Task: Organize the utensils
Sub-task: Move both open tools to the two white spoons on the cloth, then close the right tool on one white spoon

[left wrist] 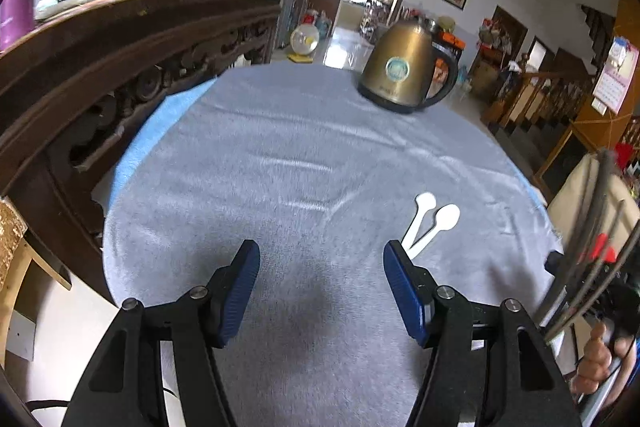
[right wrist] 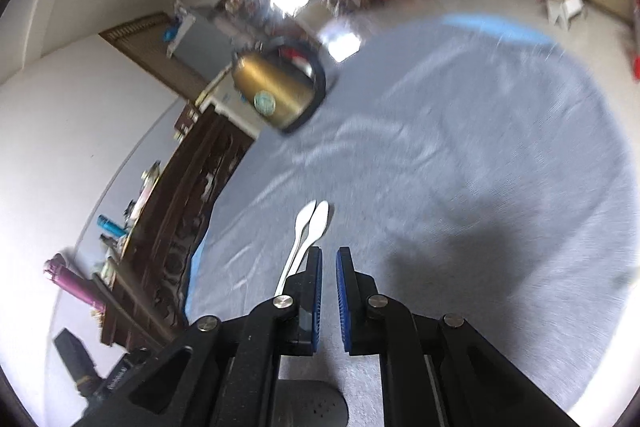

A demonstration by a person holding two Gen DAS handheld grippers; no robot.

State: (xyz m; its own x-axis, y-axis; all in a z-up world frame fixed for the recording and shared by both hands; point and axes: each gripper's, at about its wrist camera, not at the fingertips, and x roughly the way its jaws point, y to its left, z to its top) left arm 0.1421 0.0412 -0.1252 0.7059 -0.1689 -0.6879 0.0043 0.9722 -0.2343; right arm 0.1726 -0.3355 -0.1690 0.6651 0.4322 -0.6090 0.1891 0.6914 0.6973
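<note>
Two white plastic spoons [left wrist: 436, 217] lie side by side on the grey cloth [left wrist: 304, 155], bowls pointing away from me. My left gripper [left wrist: 320, 251] hangs open over bare cloth with nothing between its blue pads; the spoon handles end just past its right fingertip [left wrist: 394, 259]. In the right wrist view the same spoons [right wrist: 314, 223] lie just ahead and left of my right gripper [right wrist: 329, 253]. It is shut but for a thin slit and holds nothing. The spoon handles pass behind its left finger [right wrist: 312, 275].
A brass-coloured electric kettle [left wrist: 404, 67] with a black handle stands at the far side of the cloth. A dark carved wooden sideboard [left wrist: 120, 67] runs along the left. A person's hand [left wrist: 596, 359] and cables show at the right edge. A white stool [right wrist: 562, 1] stands on the floor beyond.
</note>
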